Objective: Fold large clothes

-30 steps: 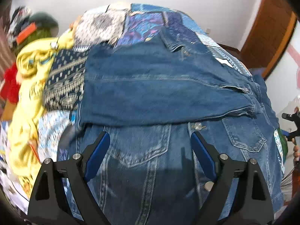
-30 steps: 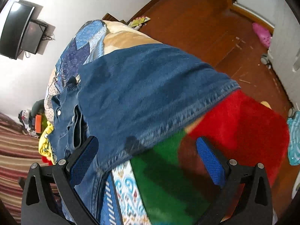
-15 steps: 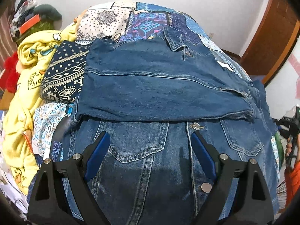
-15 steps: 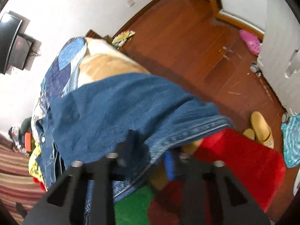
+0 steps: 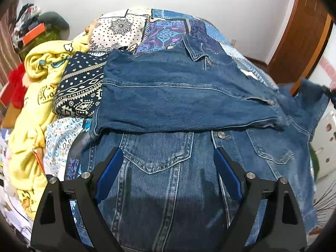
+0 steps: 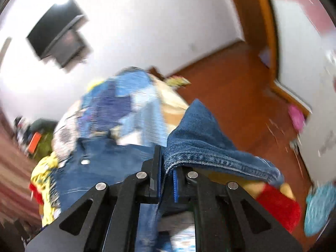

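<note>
White walls and a reddish wooden floor (image 6: pixel 231 88) frame a bed under a patchwork quilt of blue and cream printed squares (image 5: pixel 147 29). Spread across that quilt lies the dark blue denim jacket (image 5: pixel 180 105), front up, with one sleeve folded flat across its chest. Over the jacket's near hem hovers the left gripper (image 5: pixel 168 172), jaws wide apart, nothing between them. On the jacket's far right side, the right gripper (image 6: pixel 167 170) is pinched tight on a hem edge, lifting that denim corner off the quilt; this view is motion-blurred. Left of the jacket sits a crumpled yellow cartoon-print garment (image 5: pixel 35 88).
</note>
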